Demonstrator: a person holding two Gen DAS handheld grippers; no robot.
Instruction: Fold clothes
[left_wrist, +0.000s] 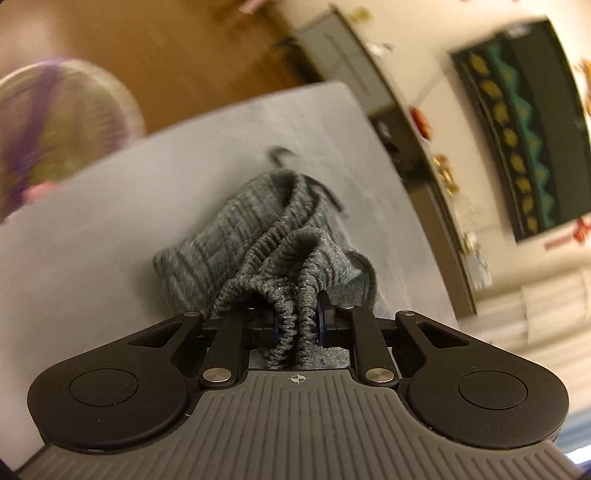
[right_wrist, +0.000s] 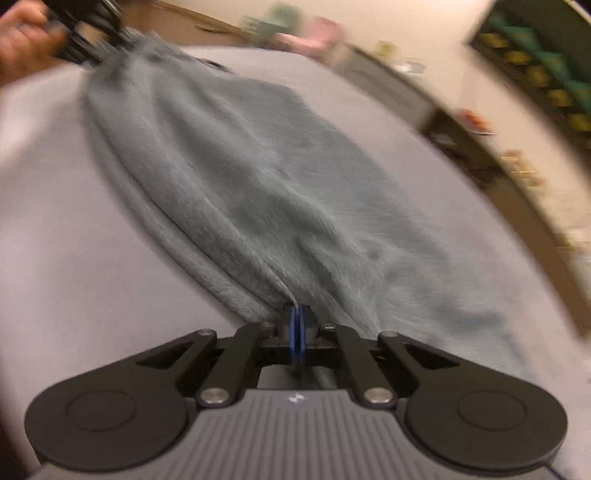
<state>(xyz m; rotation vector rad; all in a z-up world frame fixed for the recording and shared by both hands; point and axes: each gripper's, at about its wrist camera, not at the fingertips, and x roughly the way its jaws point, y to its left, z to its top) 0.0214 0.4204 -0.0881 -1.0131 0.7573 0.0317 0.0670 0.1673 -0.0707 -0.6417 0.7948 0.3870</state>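
A grey knit garment (left_wrist: 243, 236) with an elastic waistband lies on a pale lavender-grey surface (left_wrist: 110, 236). My left gripper (left_wrist: 298, 321) is shut on the bunched waistband, which passes between its fingers. In the right wrist view the same garment (right_wrist: 258, 177) stretches out across the surface (right_wrist: 74, 258), blurred by motion. My right gripper (right_wrist: 297, 321) is shut on the garment's near edge. The left gripper (right_wrist: 85, 37) and the hand holding it show at the top left of that view, at the garment's far end.
A round fan (left_wrist: 55, 129) stands beyond the surface at the left. A long dark shelf (left_wrist: 406, 140) with small items runs along the wall at the right. A dark patterned hanging (left_wrist: 517, 140) is on the wall. Brown floor (left_wrist: 184, 48) lies beyond the far edge.
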